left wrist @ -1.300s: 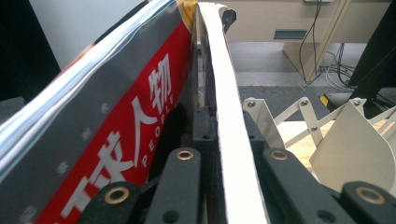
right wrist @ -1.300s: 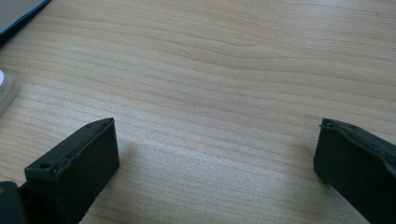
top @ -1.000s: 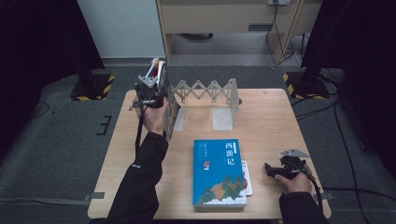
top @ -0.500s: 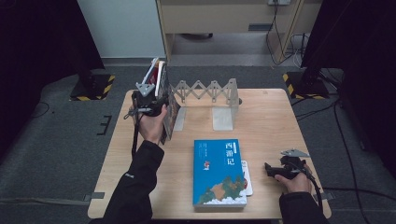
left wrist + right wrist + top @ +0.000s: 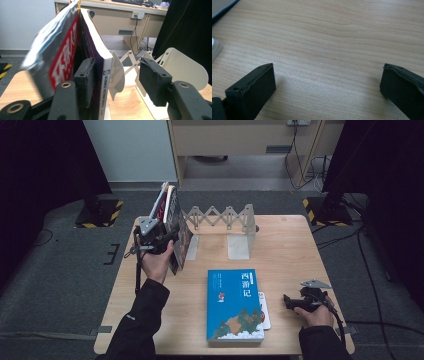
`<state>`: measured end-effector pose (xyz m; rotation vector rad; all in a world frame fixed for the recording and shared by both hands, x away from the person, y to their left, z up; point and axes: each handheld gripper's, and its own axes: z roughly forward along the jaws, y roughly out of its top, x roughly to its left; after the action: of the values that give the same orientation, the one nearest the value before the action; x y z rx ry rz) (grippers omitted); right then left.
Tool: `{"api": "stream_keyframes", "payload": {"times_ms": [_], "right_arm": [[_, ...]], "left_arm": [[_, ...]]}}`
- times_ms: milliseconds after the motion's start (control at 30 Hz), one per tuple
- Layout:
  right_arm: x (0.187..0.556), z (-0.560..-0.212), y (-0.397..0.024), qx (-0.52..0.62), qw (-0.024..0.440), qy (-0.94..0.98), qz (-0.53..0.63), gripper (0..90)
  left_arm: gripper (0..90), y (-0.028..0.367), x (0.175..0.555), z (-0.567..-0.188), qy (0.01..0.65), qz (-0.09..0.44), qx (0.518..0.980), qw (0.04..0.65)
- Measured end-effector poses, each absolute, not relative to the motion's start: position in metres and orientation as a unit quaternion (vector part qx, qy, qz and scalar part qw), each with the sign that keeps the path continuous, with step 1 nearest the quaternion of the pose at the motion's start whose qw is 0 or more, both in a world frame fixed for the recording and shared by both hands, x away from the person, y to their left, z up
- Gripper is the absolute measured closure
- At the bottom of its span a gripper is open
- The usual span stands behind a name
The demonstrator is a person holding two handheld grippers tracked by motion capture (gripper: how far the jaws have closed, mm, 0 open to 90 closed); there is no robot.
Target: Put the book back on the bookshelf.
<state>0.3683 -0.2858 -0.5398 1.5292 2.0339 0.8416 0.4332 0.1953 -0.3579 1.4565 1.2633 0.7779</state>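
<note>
Two books (image 5: 172,222) stand leaning at the left end of a white folding book rack (image 5: 220,215). In the left gripper view they are a red-and-grey book (image 5: 57,57) and a dark book with a white spine (image 5: 106,82). My left gripper (image 5: 156,239) (image 5: 118,67) is open and its jaws have just been opening. The dark book's spine edge sits between them, close by one pad (image 5: 85,77) and well off the other. A blue book (image 5: 235,302) lies flat at the table's front. My right gripper (image 5: 299,301) (image 5: 327,82) rests open over bare wood.
The rack's right bookend plate (image 5: 240,245) (image 5: 185,67) stands apart from the books, with free space between. A thin white item (image 5: 266,312) pokes out from under the blue book. The wooden table (image 5: 300,250) has dark floor all around it.
My left gripper has drawn back from the standing books toward the near left, and its jaws have widened. The books stay leaning on the rack. The right hand has not moved.
</note>
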Motion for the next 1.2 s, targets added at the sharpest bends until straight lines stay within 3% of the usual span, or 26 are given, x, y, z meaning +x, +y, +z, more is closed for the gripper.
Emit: {"api": "stream_keyframes", "payload": {"times_ms": [733, 1200], "right_arm": [[0.368, -0.540, -0.286, 0.555, 0.229, 0.739, 0.306, 0.3], [0.368, -0.539, -0.286, 0.557, 0.225, 0.738, 0.308, 0.6]], "left_arm": [[39.4, 0.218, 0.397, -0.374, 0.489, 0.286, 0.624, 0.538], [38.3, 0.227, 0.380, -0.414, 0.501, 0.240, 0.648, 0.521]]}}
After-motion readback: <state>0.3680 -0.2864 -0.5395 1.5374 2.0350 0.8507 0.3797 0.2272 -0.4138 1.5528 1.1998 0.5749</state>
